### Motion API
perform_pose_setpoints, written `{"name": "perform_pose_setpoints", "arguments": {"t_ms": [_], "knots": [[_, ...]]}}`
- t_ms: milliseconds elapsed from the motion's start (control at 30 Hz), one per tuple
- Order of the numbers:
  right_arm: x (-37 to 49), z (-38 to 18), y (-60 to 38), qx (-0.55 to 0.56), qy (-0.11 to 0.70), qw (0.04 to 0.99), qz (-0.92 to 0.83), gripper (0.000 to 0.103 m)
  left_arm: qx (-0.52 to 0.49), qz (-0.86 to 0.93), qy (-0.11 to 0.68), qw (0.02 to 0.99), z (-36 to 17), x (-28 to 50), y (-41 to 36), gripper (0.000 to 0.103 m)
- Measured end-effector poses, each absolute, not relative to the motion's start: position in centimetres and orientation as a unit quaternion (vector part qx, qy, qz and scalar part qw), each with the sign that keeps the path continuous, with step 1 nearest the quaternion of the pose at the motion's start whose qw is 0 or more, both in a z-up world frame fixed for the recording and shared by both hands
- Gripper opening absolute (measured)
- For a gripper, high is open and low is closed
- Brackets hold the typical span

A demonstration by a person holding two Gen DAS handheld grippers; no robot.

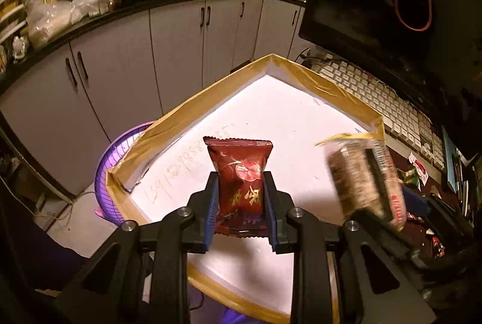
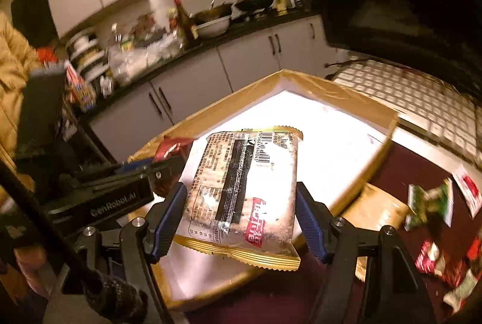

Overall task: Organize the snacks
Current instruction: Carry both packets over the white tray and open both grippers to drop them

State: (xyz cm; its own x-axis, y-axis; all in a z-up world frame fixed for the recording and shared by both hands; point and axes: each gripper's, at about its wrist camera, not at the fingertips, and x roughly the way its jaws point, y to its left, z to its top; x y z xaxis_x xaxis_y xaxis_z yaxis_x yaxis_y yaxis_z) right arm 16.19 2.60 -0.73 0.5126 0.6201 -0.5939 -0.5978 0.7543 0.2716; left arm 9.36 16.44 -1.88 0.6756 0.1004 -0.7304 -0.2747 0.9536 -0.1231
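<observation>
two held packets (image 1: 241, 182) (image 2: 244, 188), maybe more

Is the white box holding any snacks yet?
Empty: the white box floor is bare; both packets hang in jaws above it.

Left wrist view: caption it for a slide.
Left gripper holds a red snack packet above the white tape-edged box.

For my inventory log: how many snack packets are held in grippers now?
2: red packet in the left gripper, biscuit pack in the right gripper; both over the white box.
</observation>
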Motion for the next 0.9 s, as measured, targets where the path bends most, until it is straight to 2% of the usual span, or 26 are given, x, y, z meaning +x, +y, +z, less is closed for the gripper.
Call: {"name": "perform_pose_setpoints", "arguments": {"t_ms": [567,633,700,733,800,900], "knots": [[16.9,-2.6,5.6,-0.06,0.392,0.852,0.342,0.067,-0.082,0.117,0.439,0.887,-4.7,11.7,18.1,0.031],[16.8,-2.5,5.2,-0.047,0.394,0.85,0.346,0.067,-0.069,0.124,0.44,0.887,-4.8,11.7,17.9,0.041],[16.9,-2.1,4.2,-0.015,0.393,0.849,0.353,0.067,-0.059,0.129,0.436,0.889,-4.8,11.6,17.6,0.063],[16.7,-1.8,3.5,0.003,0.39,0.85,0.355,0.067,-0.058,0.13,0.431,0.891,-4.6,11.3,17.4,0.065],[16.4,-1.2,1.3,0.04,0.38,0.856,0.348,0.067,-0.065,0.129,0.415,0.898,-4.2,10.6,17.1,0.076],[15.2,-0.9,-2.5,0.101,0.363,0.864,0.335,0.067,-0.069,0.122,0.406,0.903,-3.6,9.9,16.5,0.078]]}}
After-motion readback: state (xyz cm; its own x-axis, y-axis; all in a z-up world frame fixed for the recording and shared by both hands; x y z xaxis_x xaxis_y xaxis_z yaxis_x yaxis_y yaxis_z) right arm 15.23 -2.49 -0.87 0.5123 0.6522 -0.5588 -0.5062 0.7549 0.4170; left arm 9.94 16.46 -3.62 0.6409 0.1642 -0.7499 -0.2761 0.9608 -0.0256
